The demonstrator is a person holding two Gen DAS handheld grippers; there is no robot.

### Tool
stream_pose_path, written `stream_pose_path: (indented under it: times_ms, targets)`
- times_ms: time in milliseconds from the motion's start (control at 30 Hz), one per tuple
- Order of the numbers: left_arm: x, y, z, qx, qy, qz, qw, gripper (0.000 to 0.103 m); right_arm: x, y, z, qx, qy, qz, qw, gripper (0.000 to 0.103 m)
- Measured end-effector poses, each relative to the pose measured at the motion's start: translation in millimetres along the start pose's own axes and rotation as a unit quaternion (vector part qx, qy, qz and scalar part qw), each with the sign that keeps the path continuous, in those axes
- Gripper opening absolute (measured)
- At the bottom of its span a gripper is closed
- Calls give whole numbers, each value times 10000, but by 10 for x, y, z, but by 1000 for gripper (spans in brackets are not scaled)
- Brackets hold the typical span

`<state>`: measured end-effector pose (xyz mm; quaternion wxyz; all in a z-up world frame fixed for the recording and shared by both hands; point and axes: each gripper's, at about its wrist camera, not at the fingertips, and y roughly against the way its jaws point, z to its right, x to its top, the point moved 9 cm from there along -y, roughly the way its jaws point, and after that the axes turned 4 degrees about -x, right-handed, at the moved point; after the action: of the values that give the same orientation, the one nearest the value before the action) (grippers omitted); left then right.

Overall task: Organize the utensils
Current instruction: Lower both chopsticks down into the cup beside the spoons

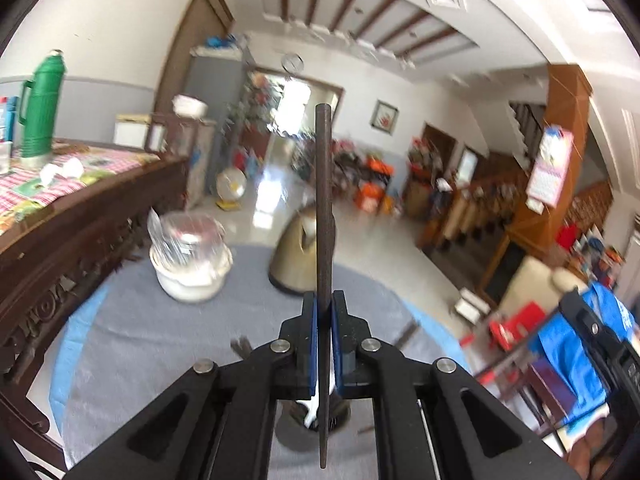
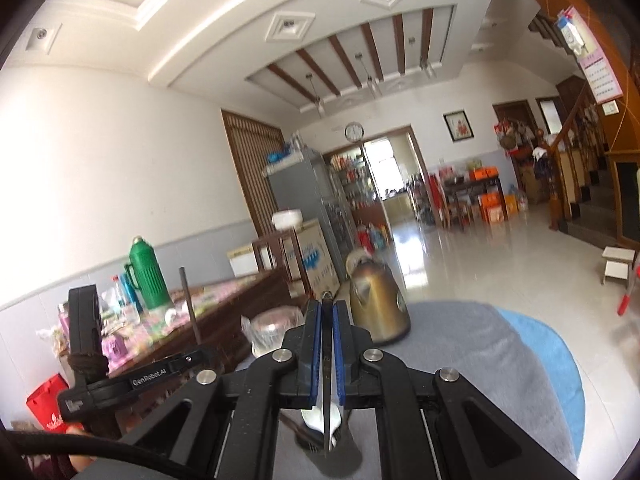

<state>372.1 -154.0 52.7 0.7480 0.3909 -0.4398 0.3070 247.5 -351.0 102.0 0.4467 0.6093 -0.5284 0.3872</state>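
Directly below both sets of fingers stands the dark utensil holder (image 1: 312,428), already stocked. The left gripper (image 1: 324,304) clamps a long dark rod (image 1: 323,208) upright; the right gripper (image 2: 327,308) pinches a thin blade (image 2: 327,412) pointing down. Both tips converging could collide or tip it. Beyond the fingers, kettle (image 2: 378,308) and covered bowl (image 1: 190,256) crowd the table (image 1: 160,340); its near cloth lies free.

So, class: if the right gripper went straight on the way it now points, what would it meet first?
Probably the gold kettle, standing just right of the right gripper line on the grey cloth; depth is unclear, so it might pass beside it.
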Motion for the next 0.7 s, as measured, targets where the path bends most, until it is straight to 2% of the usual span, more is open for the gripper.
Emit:
stream_pose_path:
  times_ms: [67,167,233,300,433,700]
  targets:
    - [95,-37,-8,324,-106,350,9988,7,1,-73,-68,-12,42,57,10000,6]
    - [132,-91,-21,587,-55,703,9958,7,-53,-198,-145,-51,75,80,9999,6]
    - [134,-165,-42,809,-77,835,9932,7,-100,-286,-182,-163,152,130,9997,6]
    - [104,-306,-74,877,-7,905,9920,7,-153,-359,-183,-215,179,99,9996,6]
    - [-43,-538,-158,1063,16,865,9906,7,-286,-524,-128,-337,155,-26,9993,6]
    - [-386,-745,-287,1053,173,472,9932,7,-315,-667,5,-426,-38,-175,9989,6]
